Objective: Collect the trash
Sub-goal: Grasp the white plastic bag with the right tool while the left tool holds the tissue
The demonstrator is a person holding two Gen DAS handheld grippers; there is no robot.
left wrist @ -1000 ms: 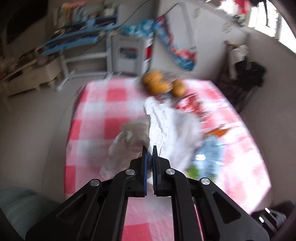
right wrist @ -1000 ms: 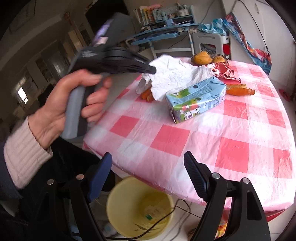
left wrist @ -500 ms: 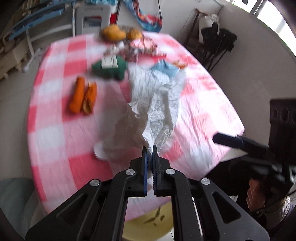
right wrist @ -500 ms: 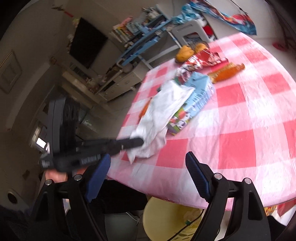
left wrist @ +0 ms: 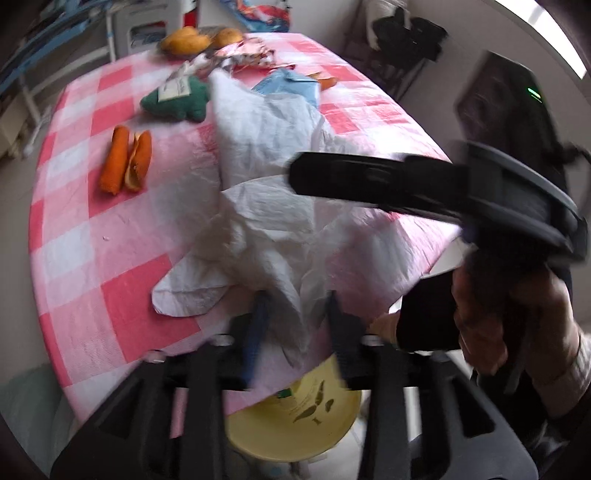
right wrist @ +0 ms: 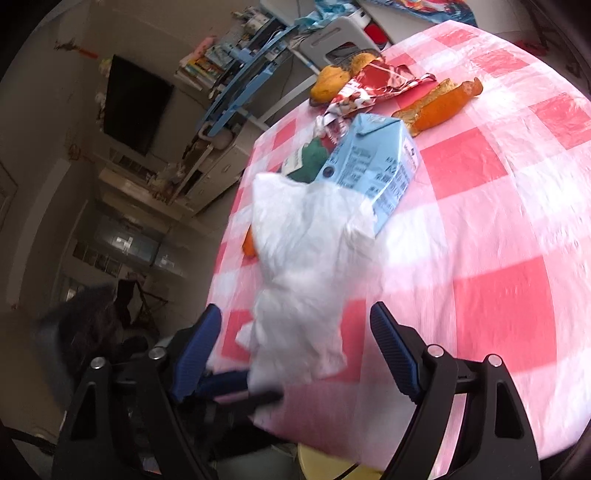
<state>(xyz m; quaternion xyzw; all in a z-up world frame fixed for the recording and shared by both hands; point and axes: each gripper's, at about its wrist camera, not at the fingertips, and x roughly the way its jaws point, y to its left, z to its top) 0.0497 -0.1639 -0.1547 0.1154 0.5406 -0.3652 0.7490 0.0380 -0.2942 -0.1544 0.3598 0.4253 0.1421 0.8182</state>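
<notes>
White crumpled paper [left wrist: 266, 206] hangs between the opening left tongs [left wrist: 295, 328]; right tongs [right wrist: 295, 350] closing, empty.

**A cluttered room around a checked table**

A round table under a pink-and-white checked cloth [left wrist: 92, 229] fills the middle of both views. In the right wrist view, a dark television screen [right wrist: 136, 107] hangs on a beige wall at the upper left, with a pale low cabinet [right wrist: 207, 177] below it and a blue shelving unit [right wrist: 243, 85] stacked with books at top centre. Next to it stands a grey plastic stool [right wrist: 332, 37]. In the left wrist view, bright daylight enters through a window [left wrist: 546, 33] at the upper right.
</notes>
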